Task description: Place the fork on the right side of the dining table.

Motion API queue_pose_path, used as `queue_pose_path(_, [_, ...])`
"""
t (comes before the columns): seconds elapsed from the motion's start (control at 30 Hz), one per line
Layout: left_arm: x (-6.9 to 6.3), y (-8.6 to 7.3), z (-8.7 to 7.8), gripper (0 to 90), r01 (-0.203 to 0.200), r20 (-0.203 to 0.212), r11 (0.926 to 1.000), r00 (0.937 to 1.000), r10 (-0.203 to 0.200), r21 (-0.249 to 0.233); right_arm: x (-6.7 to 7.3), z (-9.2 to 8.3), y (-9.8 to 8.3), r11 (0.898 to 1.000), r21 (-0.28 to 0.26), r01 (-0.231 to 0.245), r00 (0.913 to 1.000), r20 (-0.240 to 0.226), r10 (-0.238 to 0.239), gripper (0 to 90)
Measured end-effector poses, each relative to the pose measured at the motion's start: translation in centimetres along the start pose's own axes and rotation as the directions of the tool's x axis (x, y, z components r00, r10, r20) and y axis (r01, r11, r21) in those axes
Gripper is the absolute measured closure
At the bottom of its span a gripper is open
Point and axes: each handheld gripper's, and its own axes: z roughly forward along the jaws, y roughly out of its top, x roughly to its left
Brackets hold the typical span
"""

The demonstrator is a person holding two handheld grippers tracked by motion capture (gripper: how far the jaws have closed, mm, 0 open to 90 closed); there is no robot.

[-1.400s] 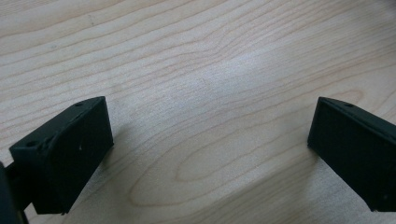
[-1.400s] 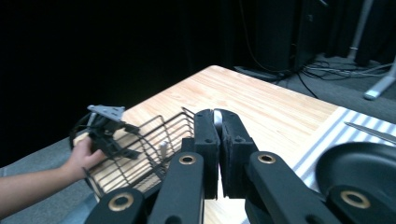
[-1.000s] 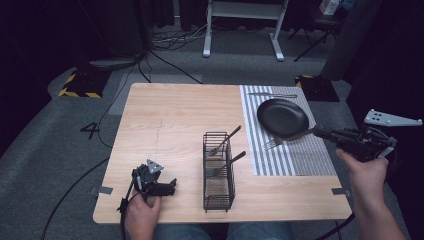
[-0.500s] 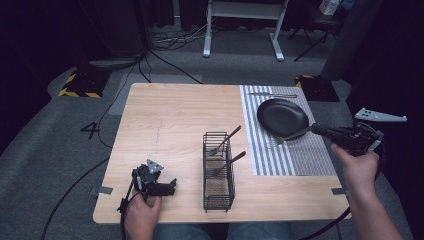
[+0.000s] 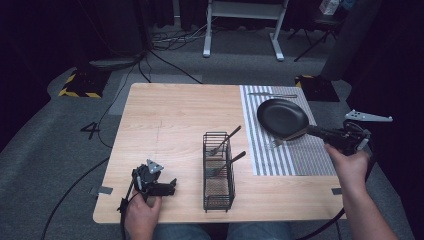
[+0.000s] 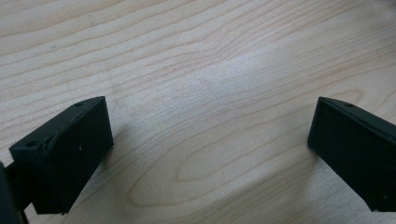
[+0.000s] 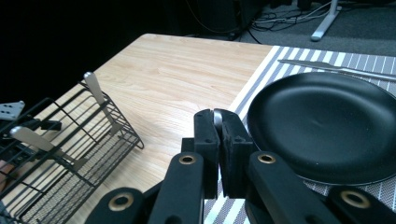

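Note:
My right gripper (image 5: 316,132) is at the right table edge, beside the black plate (image 5: 282,118), and it is shut on the handle of a silver fork (image 5: 276,143). The fork's tines lie on the striped placemat (image 5: 300,155) just in front of the plate. In the right gripper view the jaws (image 7: 219,140) are pressed together with a sliver of the fork's metal handle (image 7: 217,116) between them. Near the front left corner my left gripper (image 5: 170,189) rests on the wooden table (image 5: 170,120). Its jaws (image 6: 210,154) stand wide open over bare wood.
A black wire basket (image 5: 218,172) stands at the table's front middle with two utensils (image 5: 225,139) leaning in it; it is also at the left of the right gripper view (image 7: 70,149). A knife (image 5: 272,95) lies on the placemat behind the plate.
My right hand has shifted a little left and lower with the fork in its jaws. The left gripper has not moved.

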Motion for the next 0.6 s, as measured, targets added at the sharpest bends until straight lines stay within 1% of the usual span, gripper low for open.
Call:
queue_pose_path(0.07, [0.0, 0.0, 0.0, 0.1, 0.0, 0.0, 1.0, 1.0, 0.0, 0.0, -0.1, 0.6, -0.2, 1.0, 0.016, 0.005, 0.9999, 0.016, -0.005, 86.9])
queue_pose_path(0.17, [0.0, 0.0, 0.0, 0.1, 0.0, 0.0, 1.0, 1.0, 0.0, 0.0, -0.2, 1.0, -0.4, 1.0, 0.022, 0.006, 0.9998, 0.021, -0.006, 86.9])
queue_pose_path(0.27, [0.0, 0.0, 0.0, 0.1, 0.001, 0.0, 1.0, 1.0, -0.001, 0.0, -0.7, 2.0, -0.7, 0.999, 0.038, -0.013, 0.9995, 0.03, 0.012, 86.9])
queue_pose_path(0.47, [0.0, 0.0, 0.0, 0.1, 0.0, -0.001, 1.0, 1.0, 0.0, 0.0, -1.3, 2.9, -1.2, 0.998, 0.053, -0.036, 0.9985, 0.044, 0.034, 86.9])
queue_pose_path(0.5, [0.0, 0.0, 0.0, 0.1, 0.001, 0.0, 1.0, 1.0, -0.001, 0.0, -1.6, 3.1, -1.4, 0.997, 0.056, -0.043, 0.998, 0.048, 0.04, 86.9])
queue_pose_path(0.6, [0.0, 0.0, 0.0, 0.1, 0.0, -0.001, 1.0, 1.0, 0.0, 0.0, -1.8, 3.3, -1.6, 0.997, 0.057, -0.049, 0.9975, 0.053, 0.046, 86.9])
